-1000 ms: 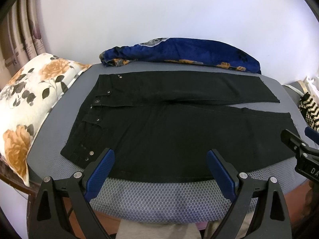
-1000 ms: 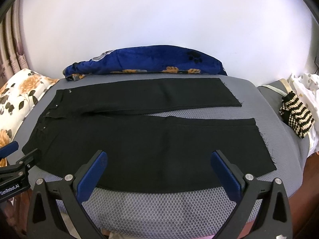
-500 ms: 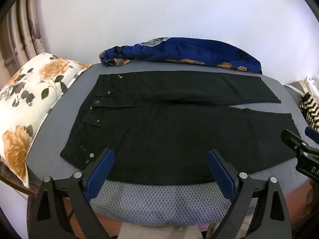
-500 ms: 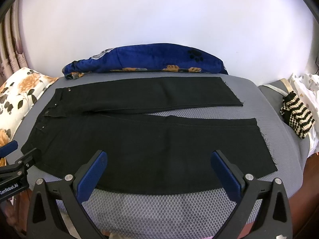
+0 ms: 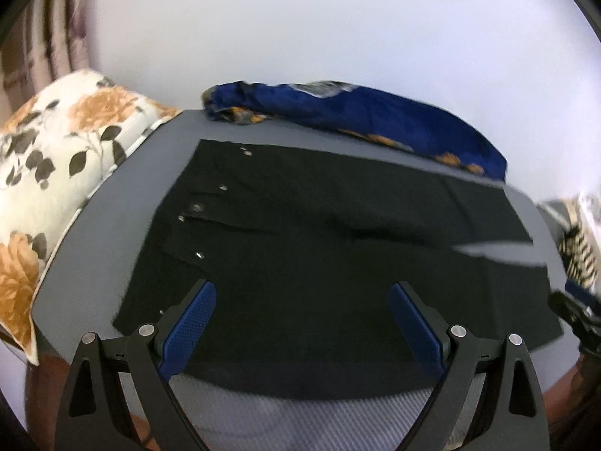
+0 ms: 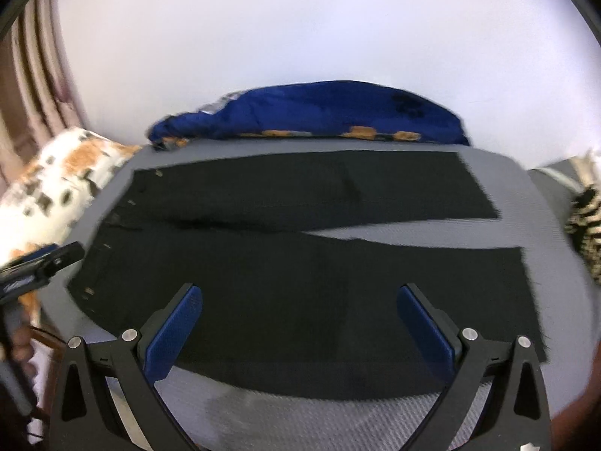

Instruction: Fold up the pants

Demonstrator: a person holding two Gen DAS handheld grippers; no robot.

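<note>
Both views motion-blurred. Right wrist view: floral pillow [image 6: 64, 184] at 9 o'clock smeared, pattern unreadable; left claw [image 6: 41, 267] cut by frame edge, jaws not readable; striped knit item [image 6: 586, 233] at 3 o'clock cut off and blurred. Left wrist view: right claw [image 5: 576, 315] at 4 o'clock only partly in frame, state unclear; black pants [image 5: 319, 263] hem at 3 o'clock blurred; near waist corner hidden behind left claw's blue pad. Blue floral cloth [image 5: 357, 116] print smeared.
</note>
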